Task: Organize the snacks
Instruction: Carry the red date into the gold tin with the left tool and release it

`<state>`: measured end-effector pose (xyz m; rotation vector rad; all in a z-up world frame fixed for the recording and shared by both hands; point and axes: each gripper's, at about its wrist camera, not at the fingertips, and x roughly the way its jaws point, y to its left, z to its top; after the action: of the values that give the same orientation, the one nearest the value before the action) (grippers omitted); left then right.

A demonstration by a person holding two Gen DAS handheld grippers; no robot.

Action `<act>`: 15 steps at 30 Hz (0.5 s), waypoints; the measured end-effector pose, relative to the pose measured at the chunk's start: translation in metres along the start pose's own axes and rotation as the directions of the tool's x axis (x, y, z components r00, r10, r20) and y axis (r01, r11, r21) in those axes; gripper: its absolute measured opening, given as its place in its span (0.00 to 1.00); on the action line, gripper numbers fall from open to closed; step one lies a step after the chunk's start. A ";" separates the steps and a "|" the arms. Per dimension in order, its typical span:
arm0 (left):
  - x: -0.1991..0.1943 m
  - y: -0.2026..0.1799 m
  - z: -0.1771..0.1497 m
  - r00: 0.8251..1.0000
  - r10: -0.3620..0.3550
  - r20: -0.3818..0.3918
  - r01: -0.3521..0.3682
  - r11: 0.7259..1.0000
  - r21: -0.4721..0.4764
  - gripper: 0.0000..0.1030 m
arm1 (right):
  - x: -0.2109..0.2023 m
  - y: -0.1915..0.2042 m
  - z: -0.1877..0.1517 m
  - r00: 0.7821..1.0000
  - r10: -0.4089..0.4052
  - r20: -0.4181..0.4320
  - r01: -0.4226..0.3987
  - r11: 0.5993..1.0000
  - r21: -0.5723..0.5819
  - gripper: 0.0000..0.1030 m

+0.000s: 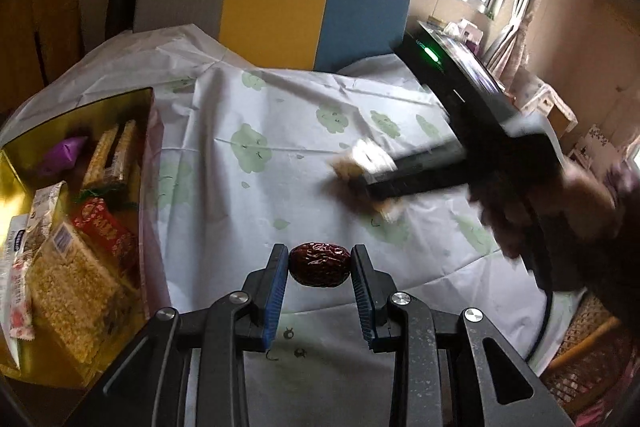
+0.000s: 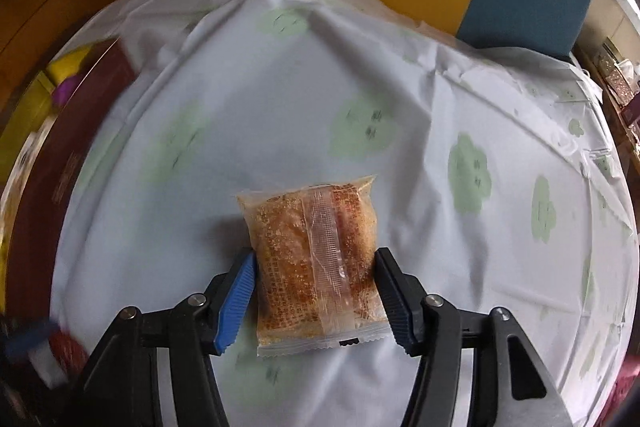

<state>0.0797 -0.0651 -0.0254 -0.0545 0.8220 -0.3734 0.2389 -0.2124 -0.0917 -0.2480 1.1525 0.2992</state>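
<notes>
Left tongs (image 1: 319,269): clamped on a dried red date (image 1: 319,264), one blue pad (image 1: 277,291) pressing each end.
Date: wrinkled, dark red, held clear above the tabletop (image 1: 280,131); its long axis runs straight across from pad to pad, level with the near edge of the tabletop.
Right tongs (image 2: 315,293): set around a clear snack packet (image 2: 316,263). The pads sit right at the packet's two long sides, but whether they press on it cannot be told.
Snack packet: a crumbly orange-brown cake in a transparent wrapper with red print, at the middle of the tabletop. Its long axis points away from the tongs toward the far edge, leaning a little to the right; the crimped seal end is nearest the camera and the back seam runs along its length.
Right tongs in the left wrist view (image 1: 364,167): blurred, over the packet, with a hand (image 1: 560,203) behind them.
Box (image 1: 76,107): gold-lined, at the left edge of the tabletop, holding several wrapped snacks, among them puffed-rice bars (image 1: 76,291) and a purple packet (image 1: 64,151).
Tabletop cover: white cloth with pale green cloud shapes, creased.
Chair (image 1: 280,7): grey, yellow and blue back, beyond the far edge.
</notes>
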 end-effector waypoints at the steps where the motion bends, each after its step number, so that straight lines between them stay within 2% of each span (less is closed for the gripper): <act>1: -0.005 0.001 0.000 1.000 -0.001 0.007 0.001 1.000 -0.008 0.31 | -0.006 0.000 -0.011 1.000 0.014 -0.007 -0.014 1.000 0.005 0.59; 5: -0.026 0.018 0.005 0.999 0.012 0.047 -0.009 0.998 -0.056 0.31 | -0.016 0.005 -0.044 1.000 0.011 -0.011 -0.011 1.000 -0.016 0.59; 10: -0.052 0.061 0.013 0.991 0.102 0.088 -0.089 0.985 -0.146 0.31 | -0.018 0.000 -0.062 0.999 0.033 0.029 -0.033 0.999 0.016 0.59; 15: -0.069 0.125 0.018 0.972 0.223 0.076 -0.194 0.941 -0.279 0.31 | -0.020 -0.003 -0.068 0.999 0.035 0.041 -0.035 0.999 0.012 0.59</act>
<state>0.0883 0.0736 0.0118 -0.2383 0.7596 -0.0551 0.1746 -0.2404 -0.0995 -0.2097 1.1192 0.3262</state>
